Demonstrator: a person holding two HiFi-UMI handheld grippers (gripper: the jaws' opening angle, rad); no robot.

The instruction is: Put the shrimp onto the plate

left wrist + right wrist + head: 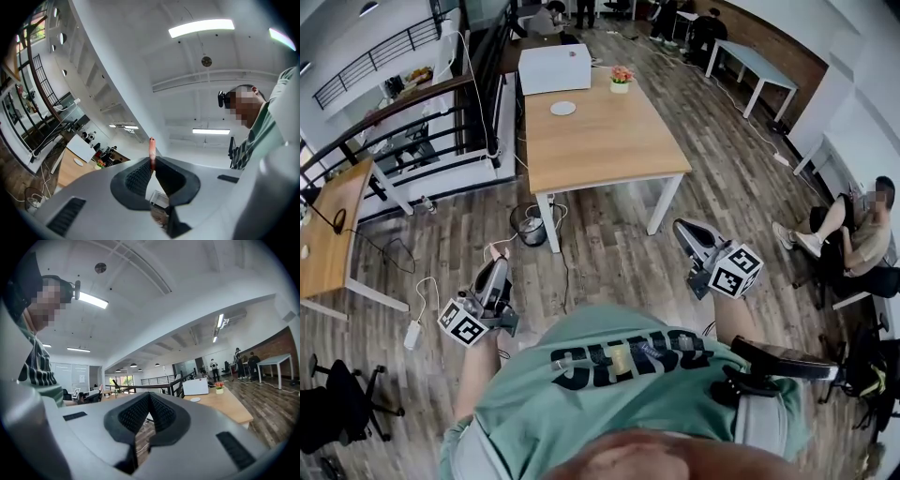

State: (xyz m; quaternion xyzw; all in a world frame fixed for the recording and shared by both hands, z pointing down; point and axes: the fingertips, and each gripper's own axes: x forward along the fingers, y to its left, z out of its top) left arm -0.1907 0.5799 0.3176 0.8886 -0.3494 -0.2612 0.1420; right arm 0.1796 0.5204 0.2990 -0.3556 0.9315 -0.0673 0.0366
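So we're looking down at a big open office with a wooden plank floor, and ahead of us is a long wooden table on white legs. At the bottom of the head view there's the green shirt of the person holding both tools. A white box sits at the far end of the table, and a small bin stands on the floor by the near left leg.

The left gripper is up in the air in front of the shirt, well short of the table. Its own view is aimed up at the ceiling, and the jaws are pinched tight on the shrimp. The right gripper is held out on the other side, also off the table. Its jaws are pressed together with nothing between them.

The round white plate lies on the tabletop just in front of the box, and a little flower pot stands to the right of it. The shrimp is a thin pink sliver sticking up out of the left jaw tips, well apart from the plate
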